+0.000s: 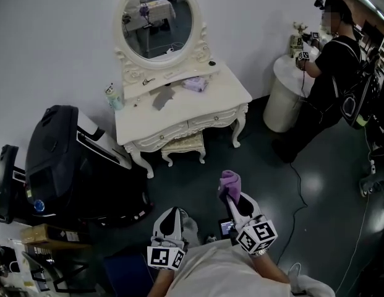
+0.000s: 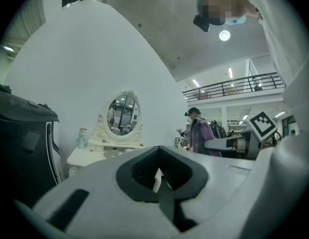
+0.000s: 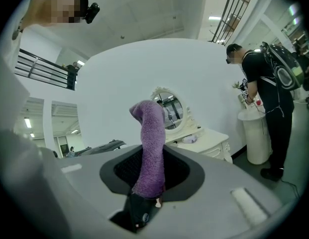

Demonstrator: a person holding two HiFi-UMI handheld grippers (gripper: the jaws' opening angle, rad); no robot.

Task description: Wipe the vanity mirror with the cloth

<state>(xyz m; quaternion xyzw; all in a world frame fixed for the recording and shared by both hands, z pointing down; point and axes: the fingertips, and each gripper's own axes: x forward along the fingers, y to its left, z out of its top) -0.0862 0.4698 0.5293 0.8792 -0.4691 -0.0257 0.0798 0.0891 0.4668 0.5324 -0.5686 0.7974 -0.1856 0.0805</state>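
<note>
Right gripper clamped on the purple cloth, well short of the vanity mirror.
Its jaws pinch the cloth's lower end, and the rest stands upright out of them, low in front of the mirror. Left gripper, also well in front of the mirror, has its jaws together with nothing between them. A white dressing table stands directly below the mirror; right of the mirror, a person leans over a round white stand.
</note>
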